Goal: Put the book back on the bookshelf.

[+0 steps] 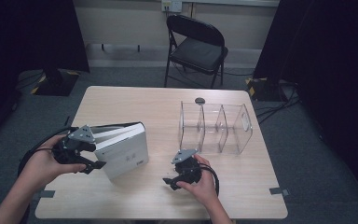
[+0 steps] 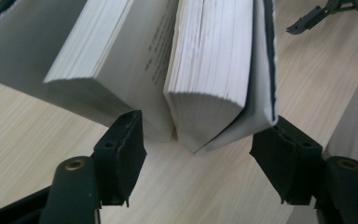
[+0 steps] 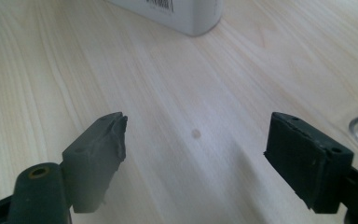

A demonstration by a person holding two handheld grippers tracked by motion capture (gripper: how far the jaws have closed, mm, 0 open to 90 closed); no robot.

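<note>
Recording lab or studio: a bare wooden table (image 1: pixel 168 196) stands on grey carpet, flanked by black curtains (image 1: pixel 28 32), with a folding chair (image 1: pixel 196 46), floor cables (image 1: pixel 270 109) and a wall socket (image 1: pixel 171 5) behind.

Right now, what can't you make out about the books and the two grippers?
- Books: the count is unclear; high view too small, left gripper view cuts them off at the top edge.
- Printed page text: too small and angled.
- Barcode: cut off by the top edge, right gripper view.
- Right gripper: jaws partly covered by the hand, high view.
</note>
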